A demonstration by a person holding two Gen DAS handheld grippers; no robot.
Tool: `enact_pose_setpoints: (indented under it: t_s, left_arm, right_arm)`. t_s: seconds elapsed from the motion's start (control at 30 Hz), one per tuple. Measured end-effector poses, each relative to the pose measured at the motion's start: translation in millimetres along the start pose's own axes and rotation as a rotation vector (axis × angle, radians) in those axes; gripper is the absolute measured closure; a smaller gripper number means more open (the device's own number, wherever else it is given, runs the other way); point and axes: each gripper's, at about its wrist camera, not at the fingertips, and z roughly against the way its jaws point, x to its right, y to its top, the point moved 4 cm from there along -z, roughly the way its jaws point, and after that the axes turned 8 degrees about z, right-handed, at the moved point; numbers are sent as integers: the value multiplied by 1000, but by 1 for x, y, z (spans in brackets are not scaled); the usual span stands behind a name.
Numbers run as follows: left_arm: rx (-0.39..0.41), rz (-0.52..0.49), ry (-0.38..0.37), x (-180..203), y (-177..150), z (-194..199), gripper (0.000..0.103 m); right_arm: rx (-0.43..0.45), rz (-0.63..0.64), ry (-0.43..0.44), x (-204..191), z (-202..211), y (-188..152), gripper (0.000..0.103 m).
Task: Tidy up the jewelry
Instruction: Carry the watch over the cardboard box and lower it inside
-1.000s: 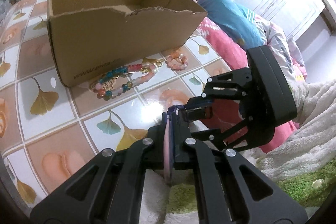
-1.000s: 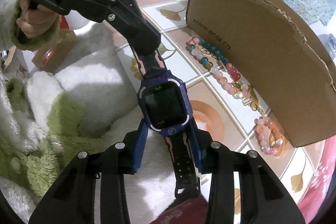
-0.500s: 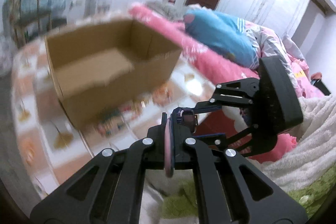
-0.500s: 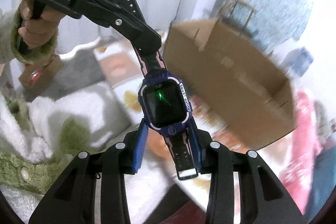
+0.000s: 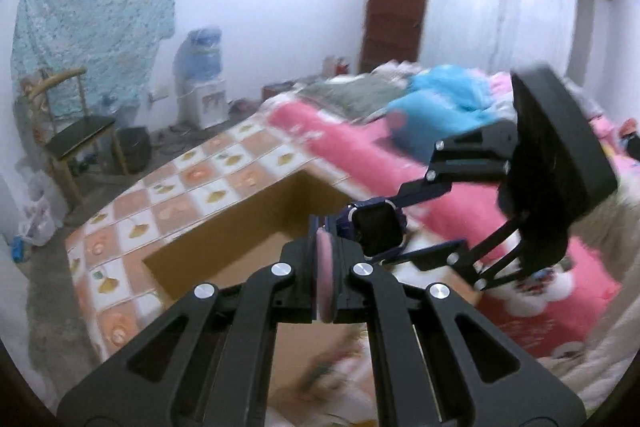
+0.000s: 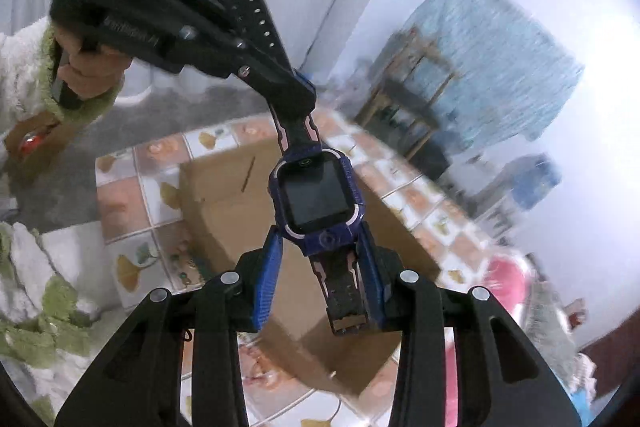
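Your right tool (image 6: 318, 263) grips the smartwatch (image 6: 318, 197) by the sides of its case, the blue pads pressed against the dark purple body just below the screen. The watch is a chunky, rounded square with a glossy black face, a pale pink trim line around it and a small round button under the screen. Its short strap end, matte black with a pink underside, hangs down between the two pads.

Your left tool (image 5: 326, 279) is clamped shut on the long strap (image 6: 256, 23), which shows edge-on as a thin pink strip between the black fingers in the left wrist view. From the right wrist view that strap is black rubber with a row of punched holes, running up and away from the watch case.

The watch hangs in the air directly above the open cardboard box (image 5: 224, 251), touching neither the box nor the tabletop (image 5: 168, 195). The box is plain brown corrugated card with a ragged torn rim. It sits on the tabletop, which is covered in a glossy cloth of orange and white squares printed with ginkgo leaves. Beside the box, on the side nearer you, blurred beads (image 6: 184, 263) lie on the cloth. Beyond the box lies a fluffy pink blanket (image 5: 344, 143).

Your left hand (image 6: 86, 71) sits in a fuzzy white and green sleeve.
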Motion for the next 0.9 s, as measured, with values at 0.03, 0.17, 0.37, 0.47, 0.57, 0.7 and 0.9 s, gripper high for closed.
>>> enact_pose_setpoints:
  t_s: [0.03,0.17,0.37,0.47,0.57,0.7,0.9]
  left_arm:
    - [-26,8,19,-10,-1,-13,101]
    - [-172,71,94,-62,-15,-75,100]
    - [-318,94,175,-100,-38,-123,99]
    - [-325,101,210,-109,-40,-125,93]
    - [-300,131,230,-121,-37,-119,70]
    - [-264,165,223,-130,-34,-107,70]
    - [-200,195,219,-131,-44,-71,60]
  right_arm:
    - [-30,-6,48,10,-21,0,66]
    - [-148,-8,198,28,-97,-3,66]
    - [-314,28,323,26,-183,-13,66]
    - [-376,66,325,27,-206,-17,69]
    - [-444,83,322,30,-227,-25,69]
    - [-525,105,314,34,-246,-37,69]
    - [-560,240,203,38,-256,-35,69]
